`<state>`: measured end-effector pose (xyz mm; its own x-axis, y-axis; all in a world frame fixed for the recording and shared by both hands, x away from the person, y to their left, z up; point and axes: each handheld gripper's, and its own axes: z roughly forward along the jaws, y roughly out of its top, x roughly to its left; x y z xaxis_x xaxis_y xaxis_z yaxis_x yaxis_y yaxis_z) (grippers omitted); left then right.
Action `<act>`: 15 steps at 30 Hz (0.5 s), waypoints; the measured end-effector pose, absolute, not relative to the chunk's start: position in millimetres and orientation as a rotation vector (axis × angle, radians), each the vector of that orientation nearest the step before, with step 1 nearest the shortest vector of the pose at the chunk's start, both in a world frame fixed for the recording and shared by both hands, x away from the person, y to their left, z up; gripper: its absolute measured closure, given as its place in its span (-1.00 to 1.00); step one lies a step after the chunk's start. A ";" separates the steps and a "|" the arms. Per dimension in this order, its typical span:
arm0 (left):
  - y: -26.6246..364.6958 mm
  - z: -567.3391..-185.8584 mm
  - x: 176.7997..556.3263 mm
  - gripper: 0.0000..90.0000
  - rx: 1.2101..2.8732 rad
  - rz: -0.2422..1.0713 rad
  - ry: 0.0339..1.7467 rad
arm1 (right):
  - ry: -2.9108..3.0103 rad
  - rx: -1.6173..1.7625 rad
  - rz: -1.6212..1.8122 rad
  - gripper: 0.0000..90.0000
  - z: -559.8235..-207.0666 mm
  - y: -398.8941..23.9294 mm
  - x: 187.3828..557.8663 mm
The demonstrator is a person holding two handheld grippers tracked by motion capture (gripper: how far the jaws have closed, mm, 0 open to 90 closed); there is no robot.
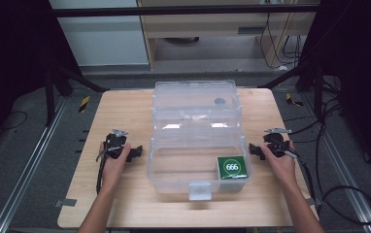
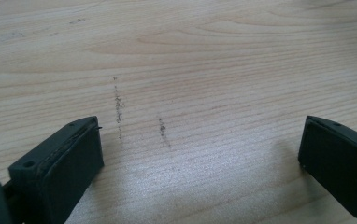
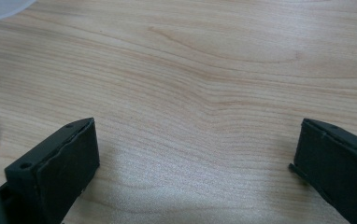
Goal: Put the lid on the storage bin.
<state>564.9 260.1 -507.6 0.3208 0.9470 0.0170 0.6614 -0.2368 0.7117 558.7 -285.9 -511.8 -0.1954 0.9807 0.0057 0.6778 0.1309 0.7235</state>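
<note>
Green packet [image 1: 231,167] marked 666 lies in the front right corner of my clear box [image 1: 174,167], lid open, mid-table [image 1: 125,204]. My left gripper [image 1: 136,152] and right gripper [image 1: 253,150] flank the box near the side edges, jaws spread wide, holding nothing.

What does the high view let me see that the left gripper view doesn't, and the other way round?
The high view takes in the whole scene: the clear plastic box with its lid swung open, a green square item inside the box at its near right corner, both hands, the left gripper and the right gripper, one on each side of the box.

The left gripper view is a close look at its own two black jaws spread wide apart, and dark scuff marks on the wood between them.

Both show the light wooden table.
</note>
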 end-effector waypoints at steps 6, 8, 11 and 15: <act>263.5 -498.2 554.2 -0.93 2.068 0.595 1.295 | 2.001 1.506 0.804 -0.86 -502.7 -290.8 551.8; 265.2 -493.5 550.3 -0.93 2.084 0.586 1.257 | 2.025 1.477 0.791 -0.81 -498.7 -291.8 548.0; 267.8 -480.2 539.4 -0.92 2.125 0.574 1.190 | 2.100 1.410 0.737 -0.70 -486.1 -294.9 535.6; 265.5 -456.9 518.9 -0.91 2.203 0.530 1.095 | 2.159 1.323 0.700 -0.64 -460.2 -298.0 519.8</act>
